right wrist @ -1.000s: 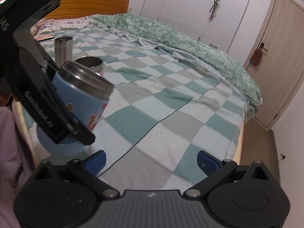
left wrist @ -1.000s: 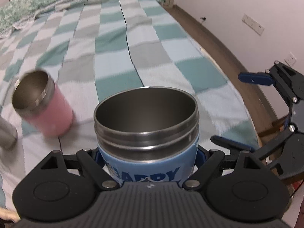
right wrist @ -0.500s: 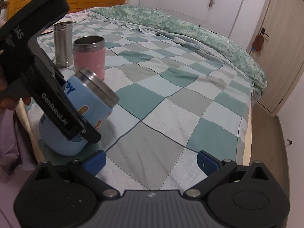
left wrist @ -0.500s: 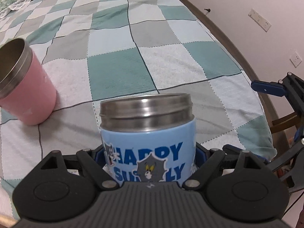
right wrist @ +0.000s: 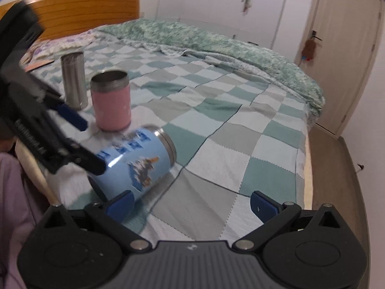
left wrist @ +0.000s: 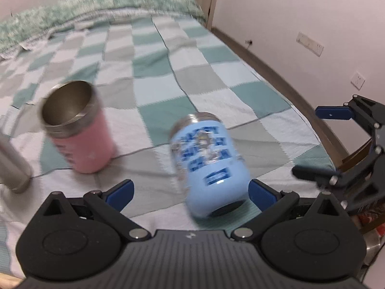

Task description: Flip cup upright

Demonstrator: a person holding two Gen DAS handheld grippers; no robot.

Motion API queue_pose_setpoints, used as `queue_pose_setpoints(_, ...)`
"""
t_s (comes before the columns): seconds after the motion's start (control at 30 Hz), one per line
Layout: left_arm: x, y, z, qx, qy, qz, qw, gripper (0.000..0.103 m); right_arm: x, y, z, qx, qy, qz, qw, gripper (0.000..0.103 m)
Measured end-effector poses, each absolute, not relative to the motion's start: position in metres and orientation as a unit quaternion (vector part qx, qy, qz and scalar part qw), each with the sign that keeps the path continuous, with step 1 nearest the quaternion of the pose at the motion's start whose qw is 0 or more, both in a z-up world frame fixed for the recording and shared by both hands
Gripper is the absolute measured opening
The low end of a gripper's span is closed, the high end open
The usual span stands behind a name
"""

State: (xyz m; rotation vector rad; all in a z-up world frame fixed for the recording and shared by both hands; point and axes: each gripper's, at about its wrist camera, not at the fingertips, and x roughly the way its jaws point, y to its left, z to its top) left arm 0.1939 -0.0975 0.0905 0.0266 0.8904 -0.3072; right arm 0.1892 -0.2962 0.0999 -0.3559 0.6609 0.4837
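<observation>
Nearby, pink cup [left wrist: 79,130] stands upright.

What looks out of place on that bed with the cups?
The blue cup is tipped over, mouth pointing away across the checked blanket, free between the open left gripper. The pink cup and steel tumbler beside it stand upright.

I saw the blue cup [left wrist: 208,166] [right wrist: 137,160] lying tipped on the checked blanket [right wrist: 216,130], steel rim pointing away, motion-blurred.
</observation>
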Motion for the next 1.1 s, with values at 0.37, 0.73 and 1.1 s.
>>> queue_pose_setpoints(0.37,0.166,-0.023,0.077,0.061,0.347,-0.165,0.921,0.103,0.197,-0.223,0.114,-0.105,0.361,0.159,0.913,0.103)
queue_pose_setpoints(0.73,0.184,0.006,0.049,0.099,0.318,-0.195,0.922,0.103,0.241,-0.176,0.084,-0.068,0.443,0.049,0.893,0.103)
queue_pose_setpoints(1.1,0.208,0.022,0.027,0.078,0.330,-0.221,0.914,0.103,0.289,-0.167,0.056,-0.033,0.512,0.007,0.858,0.103)
